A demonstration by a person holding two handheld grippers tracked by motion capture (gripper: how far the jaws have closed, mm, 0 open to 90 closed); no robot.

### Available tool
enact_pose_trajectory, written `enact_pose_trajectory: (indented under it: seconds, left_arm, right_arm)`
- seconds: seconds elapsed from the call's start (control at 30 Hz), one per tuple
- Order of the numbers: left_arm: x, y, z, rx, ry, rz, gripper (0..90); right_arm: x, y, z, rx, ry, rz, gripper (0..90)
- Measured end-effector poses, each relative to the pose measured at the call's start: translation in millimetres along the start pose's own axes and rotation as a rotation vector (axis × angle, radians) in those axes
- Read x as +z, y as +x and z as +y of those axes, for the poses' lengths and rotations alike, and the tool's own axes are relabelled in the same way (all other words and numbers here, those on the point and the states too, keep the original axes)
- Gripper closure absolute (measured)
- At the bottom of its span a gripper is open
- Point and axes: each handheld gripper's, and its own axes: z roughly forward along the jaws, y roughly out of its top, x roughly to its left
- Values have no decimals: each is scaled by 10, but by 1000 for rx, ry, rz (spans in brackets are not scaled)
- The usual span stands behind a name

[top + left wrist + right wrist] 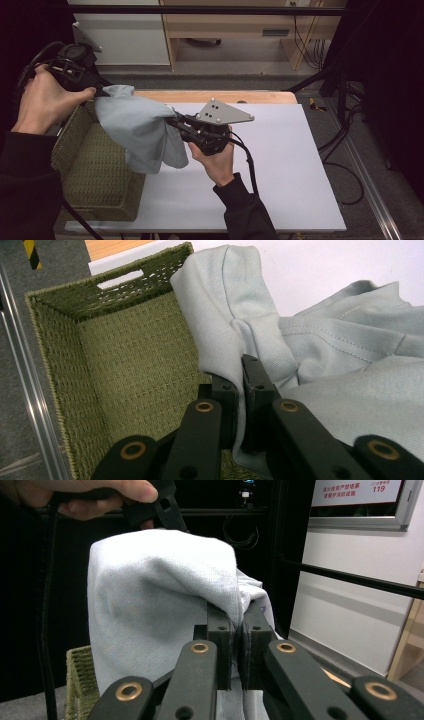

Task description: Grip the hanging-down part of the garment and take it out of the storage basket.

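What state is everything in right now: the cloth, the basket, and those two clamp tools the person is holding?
Cloth: lifted off the table, held at two spots, sagging between them above the basket's edge.
Basket: upright, open-topped, no contents visible inside.
Left gripper: shut on the cloth.
Right gripper: shut on the cloth.
White tabletop: flat, bare where visible.

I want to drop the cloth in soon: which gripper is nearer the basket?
Left. The left gripper hangs over the basket's far end, shut on the cloth. The right gripper also pinches the cloth, but over the table beside the basket.
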Motion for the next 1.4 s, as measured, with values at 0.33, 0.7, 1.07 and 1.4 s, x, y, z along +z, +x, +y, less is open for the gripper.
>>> enact_pose_trajectory:
  seconds: [0.33,0.7,1.07,1.4]
  left_arm:
    - [-4,-57,28,20,-10,-19,857]
    - [27,-69,32,14,-6,14,858]
    - [96,-128,52,37,16,15,858]
    - [130,-142,43,45,13,17,858]
  right_arm:
    - [-89,-19,98,-8,-20,-1,864]
    - [-30,-85,-211,8,71,3,857]
    - [221,-113,-939,89,196,32,843]
    - [166,-90,-1080,105,172,37,558]
